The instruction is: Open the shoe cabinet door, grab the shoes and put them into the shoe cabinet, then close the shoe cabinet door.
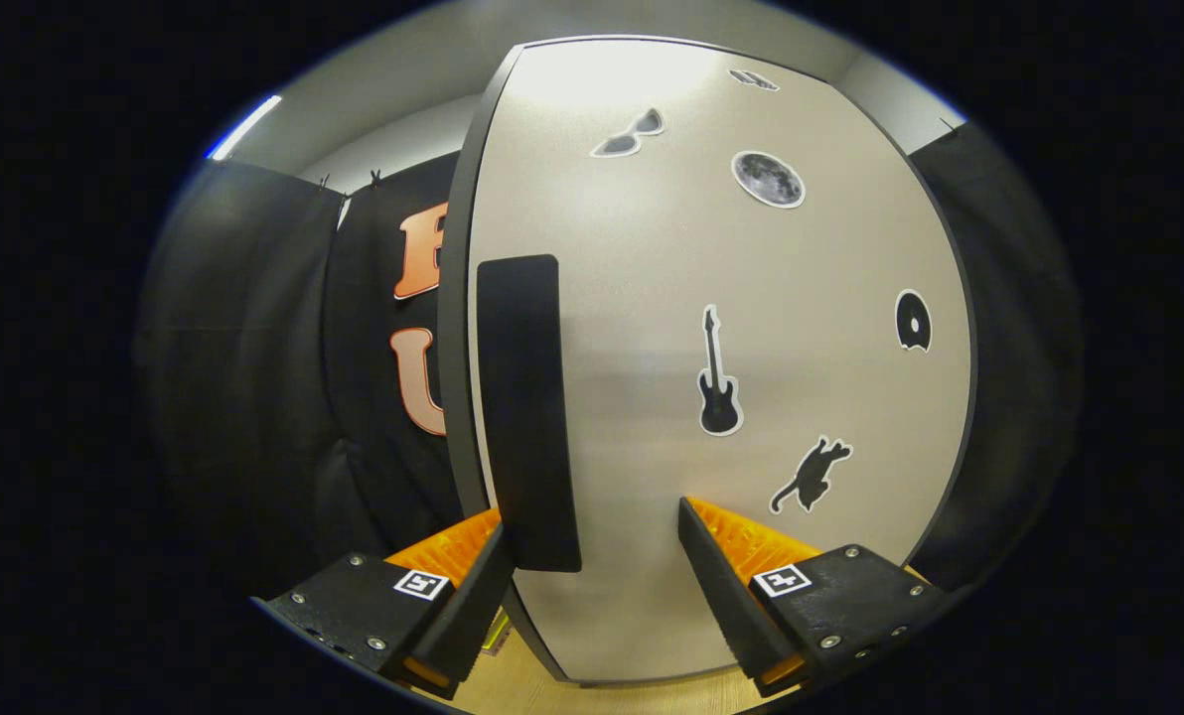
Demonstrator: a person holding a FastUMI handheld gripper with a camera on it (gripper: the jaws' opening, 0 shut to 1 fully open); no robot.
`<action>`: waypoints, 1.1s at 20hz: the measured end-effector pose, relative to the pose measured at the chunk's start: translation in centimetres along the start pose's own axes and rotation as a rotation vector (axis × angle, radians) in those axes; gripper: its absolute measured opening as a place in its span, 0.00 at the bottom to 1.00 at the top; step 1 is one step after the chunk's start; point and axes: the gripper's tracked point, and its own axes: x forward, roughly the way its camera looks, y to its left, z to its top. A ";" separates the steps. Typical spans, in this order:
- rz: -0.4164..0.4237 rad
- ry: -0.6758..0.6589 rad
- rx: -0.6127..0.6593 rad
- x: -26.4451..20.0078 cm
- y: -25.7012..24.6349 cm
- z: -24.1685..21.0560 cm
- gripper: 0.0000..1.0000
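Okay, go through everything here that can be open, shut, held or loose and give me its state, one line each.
Pale grey shoe cabinet door: edge-on gap at its left edge, whether ajar unclear.
Black vertical door handle: between the fingers, contact unclear.
Gripper: open, fingers straddling the handle's lower end.
Stickers: stuck flat on the door.

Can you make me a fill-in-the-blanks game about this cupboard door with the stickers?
1. The gripper has its fingers ____, with a gap between them.
2. The tall black handle on the cabinet door sits just ahead of the ____ finger.
3. The sticker in the middle of the door is shaped like a ____.
4. The sticker nearest the right finger is shaped like a ____.

Missing words: open; left; guitar; cat
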 end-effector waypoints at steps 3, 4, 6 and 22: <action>0.011 0.011 -0.004 -0.1 0.1 0.0 0.96; 0.022 0.022 -0.004 -0.1 0.2 0.0 0.96; 0.028 0.013 0.011 -0.9 0.1 0.6 0.96; -0.081 0.018 -0.024 -18.3 -5.2 3.9 0.96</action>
